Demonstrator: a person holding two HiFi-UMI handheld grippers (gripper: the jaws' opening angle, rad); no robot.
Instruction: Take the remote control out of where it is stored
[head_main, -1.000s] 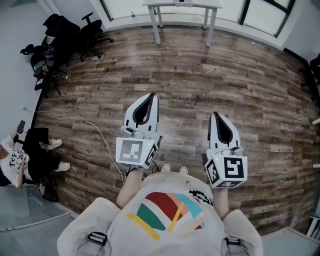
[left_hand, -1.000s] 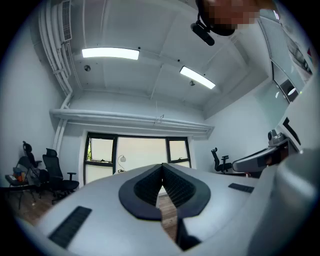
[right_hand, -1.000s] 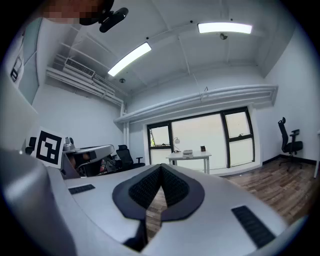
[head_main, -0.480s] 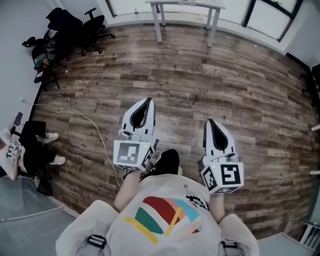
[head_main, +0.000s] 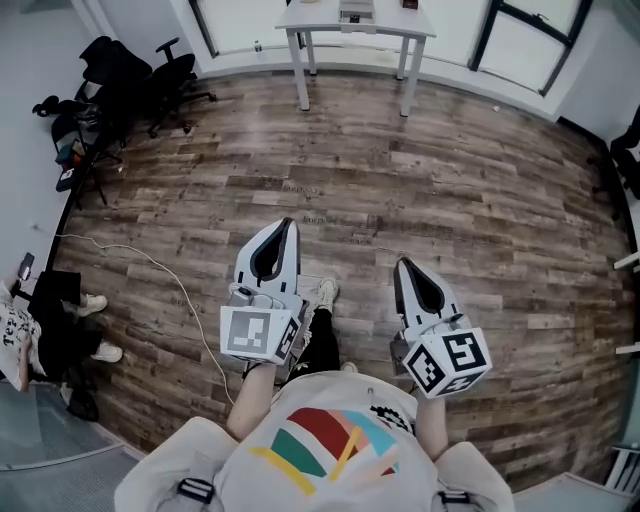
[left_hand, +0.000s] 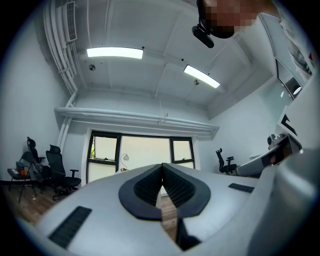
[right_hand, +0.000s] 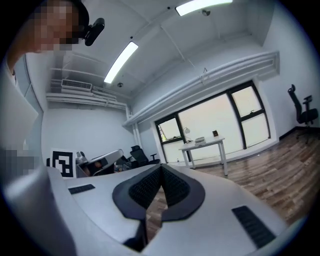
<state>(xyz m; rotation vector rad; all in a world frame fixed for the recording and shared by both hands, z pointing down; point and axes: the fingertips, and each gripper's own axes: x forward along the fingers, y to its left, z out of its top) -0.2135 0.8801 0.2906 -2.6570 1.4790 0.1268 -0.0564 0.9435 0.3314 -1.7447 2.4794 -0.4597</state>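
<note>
No remote control can be made out in any view. My left gripper (head_main: 288, 223) is held out in front of the person's body over the wooden floor, jaws shut with nothing between them; in the left gripper view the left gripper (left_hand: 161, 165) points toward a window. My right gripper (head_main: 402, 263) is beside it on the right, also shut and empty. In the right gripper view the right gripper (right_hand: 161, 166) points at a white table (right_hand: 202, 144) by the windows. That white table (head_main: 318, 20) stands far ahead, with small items (head_main: 353, 12) on top.
Black office chairs (head_main: 150, 72) stand at the far left wall. A white cable (head_main: 165, 272) runs across the floor on the left. A person (head_main: 30, 335) sits at the left edge. The person's shoe (head_main: 325, 293) shows between the grippers.
The view has moved forward toward the white table, which now shows more fully. Both grippers have sunk a little in the head view. A foot has stepped forward between them.
</note>
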